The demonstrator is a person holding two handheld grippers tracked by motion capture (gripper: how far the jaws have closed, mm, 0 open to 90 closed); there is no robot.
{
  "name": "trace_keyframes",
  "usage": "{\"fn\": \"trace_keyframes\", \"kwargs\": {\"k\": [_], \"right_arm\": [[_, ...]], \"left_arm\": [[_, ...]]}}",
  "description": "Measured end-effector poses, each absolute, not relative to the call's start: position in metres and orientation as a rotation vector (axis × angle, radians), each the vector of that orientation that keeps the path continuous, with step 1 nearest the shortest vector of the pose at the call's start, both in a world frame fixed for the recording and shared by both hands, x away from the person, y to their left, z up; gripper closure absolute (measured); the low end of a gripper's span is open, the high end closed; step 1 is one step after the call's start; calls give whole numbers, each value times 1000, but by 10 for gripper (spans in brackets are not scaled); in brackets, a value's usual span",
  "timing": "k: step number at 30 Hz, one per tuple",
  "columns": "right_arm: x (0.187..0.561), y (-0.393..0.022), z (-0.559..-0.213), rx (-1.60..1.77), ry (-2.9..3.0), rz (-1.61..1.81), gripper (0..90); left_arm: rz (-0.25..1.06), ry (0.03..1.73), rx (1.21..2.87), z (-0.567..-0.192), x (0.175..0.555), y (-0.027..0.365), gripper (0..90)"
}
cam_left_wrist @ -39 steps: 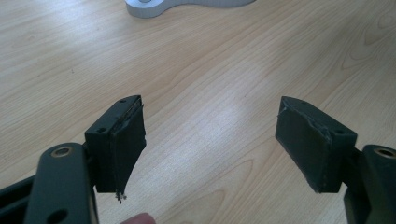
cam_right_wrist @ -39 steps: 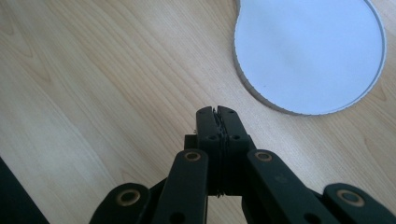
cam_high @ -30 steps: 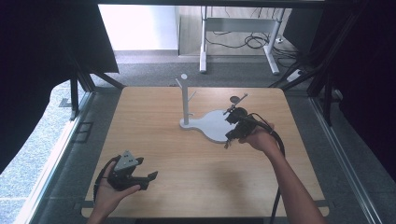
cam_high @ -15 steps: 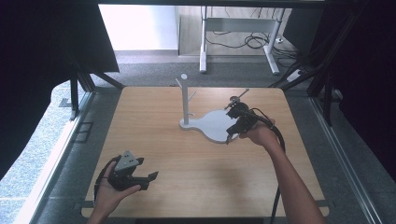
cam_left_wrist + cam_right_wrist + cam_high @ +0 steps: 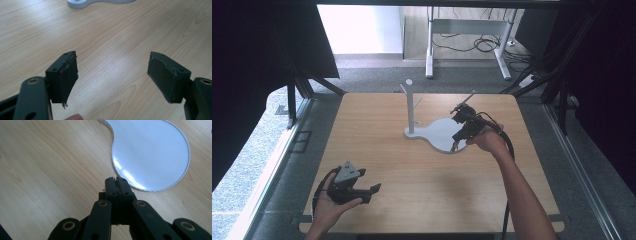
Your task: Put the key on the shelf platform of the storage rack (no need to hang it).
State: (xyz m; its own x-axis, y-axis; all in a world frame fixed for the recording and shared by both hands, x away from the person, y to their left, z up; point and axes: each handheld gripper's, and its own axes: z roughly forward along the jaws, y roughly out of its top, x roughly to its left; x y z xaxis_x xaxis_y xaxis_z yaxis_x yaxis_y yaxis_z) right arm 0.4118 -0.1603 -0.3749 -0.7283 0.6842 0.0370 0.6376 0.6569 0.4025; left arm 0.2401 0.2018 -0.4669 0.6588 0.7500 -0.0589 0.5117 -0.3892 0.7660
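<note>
While my left hand sits low at the near left corner of the desk, my left tool has its jaws spread wide w/ nothing but bare wood btwn them. Further out & to the right, my right tool is pinched fully closed on nothing, its tips at the near rim of the white stand base. That base lies flat mid-desk, its upright post w/ pegs rising at the far-left end
</note>
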Motion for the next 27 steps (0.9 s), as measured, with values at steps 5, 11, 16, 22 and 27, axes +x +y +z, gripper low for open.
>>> {"fn": "trace_keyframes", "kwargs": {"k": [5, 11, 16, 22, 27], "right_arm": [[416, -160, -374, 1116, 2748, 598, 887], [422, -158, -371, 1126, 2739, 605, 887], [428, -157, -368, 1133, 2729, 613, 888], [435, -154, -366, 1148, 2724, 610, 888], [442, -152, -368, 1157, 2723, 602, 887]], "left_arm": [[381, 978, 2075, -467, 240, 202, 245], [382, 977, 2077, -467, 240, 202, 245], [381, 976, 2078, -467, 240, 202, 245], [381, 976, 2077, -467, 241, 202, 245], [382, 976, 2074, -467, 241, 203, 245]]}}
